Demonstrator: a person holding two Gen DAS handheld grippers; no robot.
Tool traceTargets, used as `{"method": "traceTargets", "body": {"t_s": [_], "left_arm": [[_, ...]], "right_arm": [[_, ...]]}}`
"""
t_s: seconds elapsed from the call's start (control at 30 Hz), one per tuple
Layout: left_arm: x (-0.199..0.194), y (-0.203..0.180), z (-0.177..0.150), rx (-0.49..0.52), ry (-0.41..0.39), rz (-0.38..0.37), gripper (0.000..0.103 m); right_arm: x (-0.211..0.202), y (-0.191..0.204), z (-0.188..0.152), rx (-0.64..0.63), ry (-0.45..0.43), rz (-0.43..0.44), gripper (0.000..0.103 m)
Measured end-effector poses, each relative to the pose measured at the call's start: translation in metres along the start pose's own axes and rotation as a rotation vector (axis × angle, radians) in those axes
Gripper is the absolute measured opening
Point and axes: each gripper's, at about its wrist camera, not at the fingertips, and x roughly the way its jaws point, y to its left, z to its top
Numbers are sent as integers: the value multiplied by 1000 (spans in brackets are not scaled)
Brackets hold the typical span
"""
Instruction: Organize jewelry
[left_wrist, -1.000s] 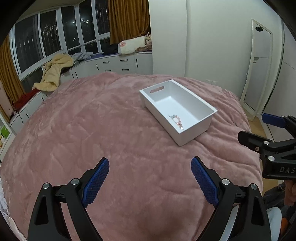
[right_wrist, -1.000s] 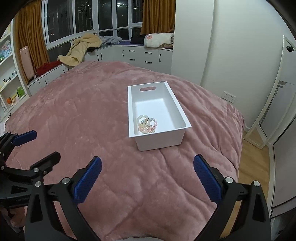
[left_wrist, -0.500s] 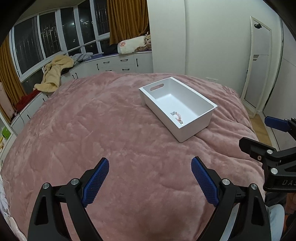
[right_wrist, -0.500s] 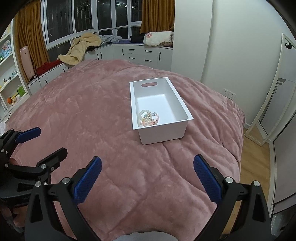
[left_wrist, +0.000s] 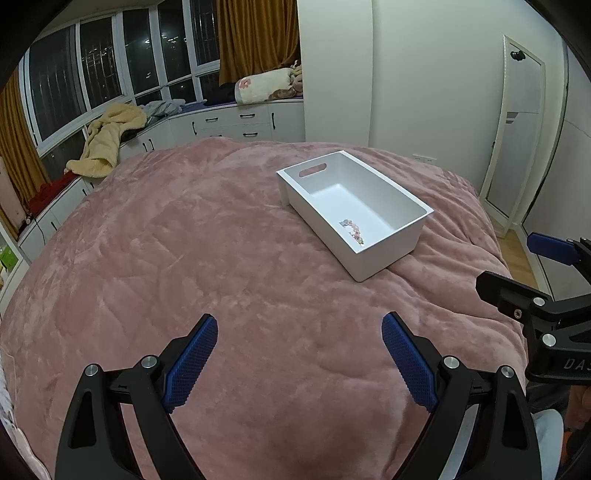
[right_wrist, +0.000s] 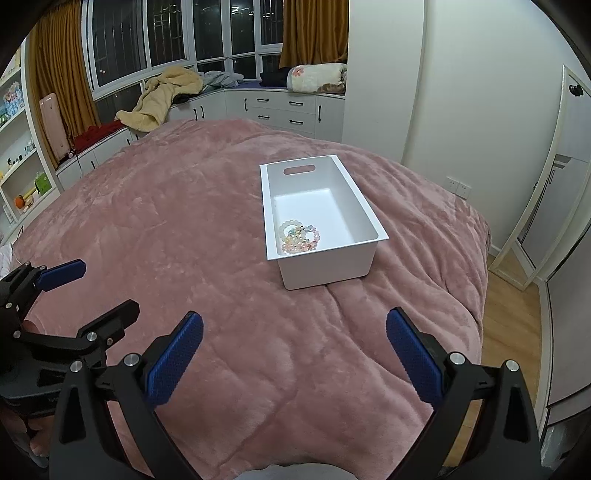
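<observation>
A white rectangular bin (left_wrist: 388, 254) with a handle slot sits on the pink bedspread (left_wrist: 221, 258); it also shows in the right wrist view (right_wrist: 325, 266). Beaded bracelets (right_wrist: 300, 237) in pastel colours lie in its near end, partly hidden by the bin wall in the left wrist view (left_wrist: 352, 230). My left gripper (left_wrist: 299, 360) is open and empty, held above the bedspread well short of the bin. My right gripper (right_wrist: 294, 354) is open and empty too, also short of the bin. Each gripper shows at the edge of the other's view.
White cabinets (right_wrist: 280, 110) run under the windows at the back, with a yellow blanket (right_wrist: 162, 96) and folded bedding (right_wrist: 317, 75) on top. A white door (left_wrist: 517, 129) and wood floor (right_wrist: 509, 314) lie to the right. Shelves (right_wrist: 18, 147) stand at the left.
Both grippers have drawn back and risen slightly, so the bin sits a little farther off and higher in both views. Both stay open and empty.
</observation>
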Motion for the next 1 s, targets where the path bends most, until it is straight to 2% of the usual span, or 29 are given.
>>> {"method": "traceTargets", "body": {"t_s": [1.0], "left_arm": [[-3,-8,5,11,-9,-7,92]], "right_arm": [[-6,-3,2,5,-15,-4,98]]}}
